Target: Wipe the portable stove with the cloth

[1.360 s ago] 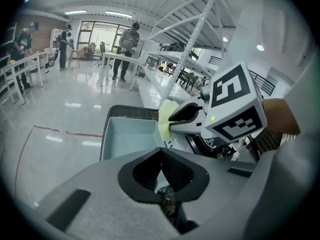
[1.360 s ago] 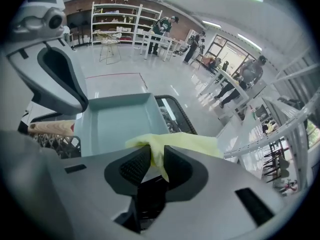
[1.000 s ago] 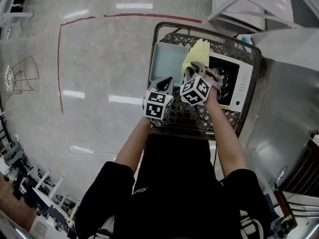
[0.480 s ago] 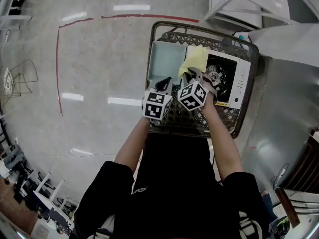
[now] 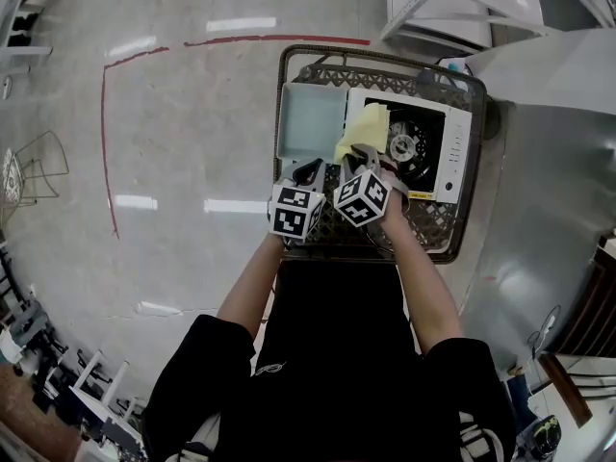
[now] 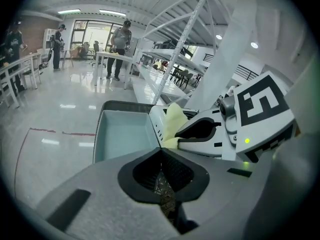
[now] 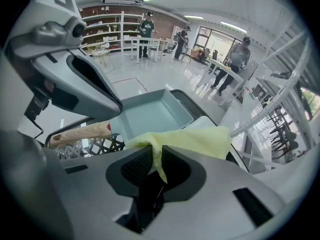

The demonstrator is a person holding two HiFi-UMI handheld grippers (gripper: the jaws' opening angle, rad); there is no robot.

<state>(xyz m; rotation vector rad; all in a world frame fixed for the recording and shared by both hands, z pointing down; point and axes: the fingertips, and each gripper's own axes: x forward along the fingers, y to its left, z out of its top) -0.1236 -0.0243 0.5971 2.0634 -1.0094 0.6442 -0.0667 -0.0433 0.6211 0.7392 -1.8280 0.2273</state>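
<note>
Gripping the cloth [image 5: 362, 128]: the right hand-held gripper [image 5: 362, 158] has it pinched between its jaws, which have just been closing on it. The cloth is yellow and fans out from the jaws over the left end of the portable stove [image 5: 438, 123], next to the burner [image 5: 404, 147].

The stove sits in a dark lattice basket [image 5: 385, 64], burner face up. Its long axis runs across the head view, with the control strip at the picture's right end.

The left hand-held gripper [image 5: 308, 171] is just beside the right one, jaws together with nothing in them, over the basket's near edge.

A pale blue-grey tray [image 5: 310, 123] lies in the same basket on the stove's left. I can't tell whether it's touching the stove or just beside it. A wooden handle [image 7: 80, 134] lies on the lattice by the tray, seen only in the right gripper view. A steel worktop [image 5: 549, 210] is off to the right.

The stove's near-left corner is hidden behind the cloth and the grippers. I can't tell whether the cloth presses on the stove top. What carries the basket is out of sight.
</note>
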